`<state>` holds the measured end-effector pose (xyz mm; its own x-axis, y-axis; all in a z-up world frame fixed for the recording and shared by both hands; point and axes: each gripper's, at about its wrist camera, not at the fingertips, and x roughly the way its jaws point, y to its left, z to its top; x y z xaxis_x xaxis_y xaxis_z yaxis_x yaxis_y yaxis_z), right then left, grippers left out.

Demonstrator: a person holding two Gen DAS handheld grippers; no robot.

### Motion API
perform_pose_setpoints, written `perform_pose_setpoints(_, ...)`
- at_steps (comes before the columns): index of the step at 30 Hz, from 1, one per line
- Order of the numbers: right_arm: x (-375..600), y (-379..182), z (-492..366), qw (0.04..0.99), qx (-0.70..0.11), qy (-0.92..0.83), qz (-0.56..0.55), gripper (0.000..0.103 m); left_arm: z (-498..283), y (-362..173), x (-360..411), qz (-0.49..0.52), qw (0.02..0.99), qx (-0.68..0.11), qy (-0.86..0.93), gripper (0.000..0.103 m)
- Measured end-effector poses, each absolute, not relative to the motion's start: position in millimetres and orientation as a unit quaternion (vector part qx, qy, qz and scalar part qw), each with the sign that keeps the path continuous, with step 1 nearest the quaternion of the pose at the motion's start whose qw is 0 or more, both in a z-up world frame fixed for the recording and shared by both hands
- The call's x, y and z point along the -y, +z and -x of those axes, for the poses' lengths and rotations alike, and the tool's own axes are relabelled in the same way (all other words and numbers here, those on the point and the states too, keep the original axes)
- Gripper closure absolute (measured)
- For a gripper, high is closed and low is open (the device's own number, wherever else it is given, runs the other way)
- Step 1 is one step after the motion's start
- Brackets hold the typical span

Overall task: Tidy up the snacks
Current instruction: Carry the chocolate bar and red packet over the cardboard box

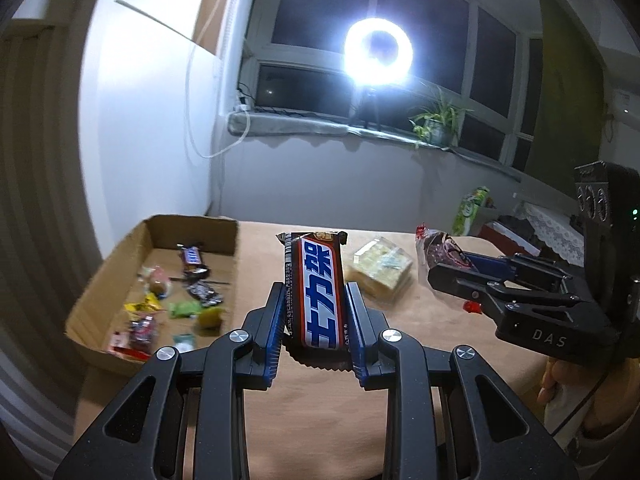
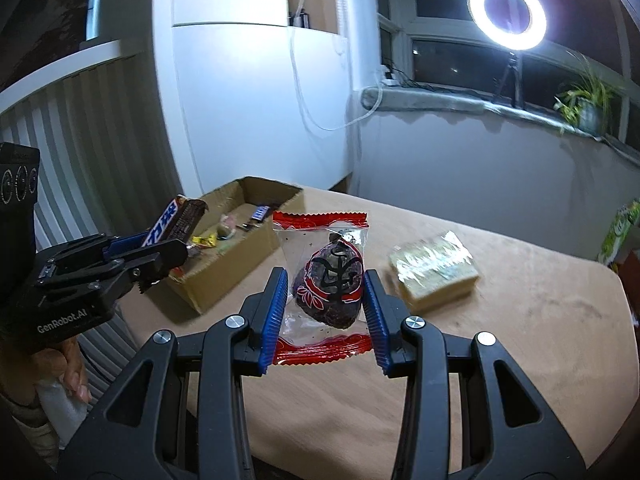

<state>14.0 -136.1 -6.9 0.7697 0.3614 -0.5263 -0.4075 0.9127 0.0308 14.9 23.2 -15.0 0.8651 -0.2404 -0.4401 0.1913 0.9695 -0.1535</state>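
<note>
The left gripper point(image 1: 314, 308) holds a long brown chocolate bar with a blue and white label point(image 1: 314, 292). Its 2 blue fingers point(image 1: 276, 312) pinch the bar from both sides, near the bar's lower half. The bar sticks out past the fingertips and is up in the air above the tan surface point(image 1: 420, 340).

The right gripper point(image 2: 326, 304) holds a clear snack bag with red edges and a dark lump inside point(image 2: 326, 284). Its 2 blue fingers point(image 2: 374, 312) press on the left and right sides of the bag, with the dark lump right between them. The top red edge of the bag pokes out past the fingertips, and the bottom red edge sits back between the fingers. This bag is also up off the surface.

An open brown cardboard box point(image 1: 100, 292) sits on the left side of the surface. Inside it lie many small wrapped snacks point(image 1: 172, 300), and 1 of them is a little brown bar like the big one.

A flat yellow cake block in shiny clear wrap point(image 2: 434, 272) lies on the surface, just to the right of the right gripper's fingers and apart from the box.

A bright white ring light point(image 1: 378, 52) stands on the window sill, near a green potted plant point(image 1: 438, 120).
</note>
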Motion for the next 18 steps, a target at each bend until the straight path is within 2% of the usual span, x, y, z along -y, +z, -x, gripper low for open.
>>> perform_pose_setpoints(18, 19, -18, -67, 0.912, -0.285, 0.285, 0.083, 0.063, -33, -38, -110, 0.098, 0.962, -0.251, -0.050, 0.076)
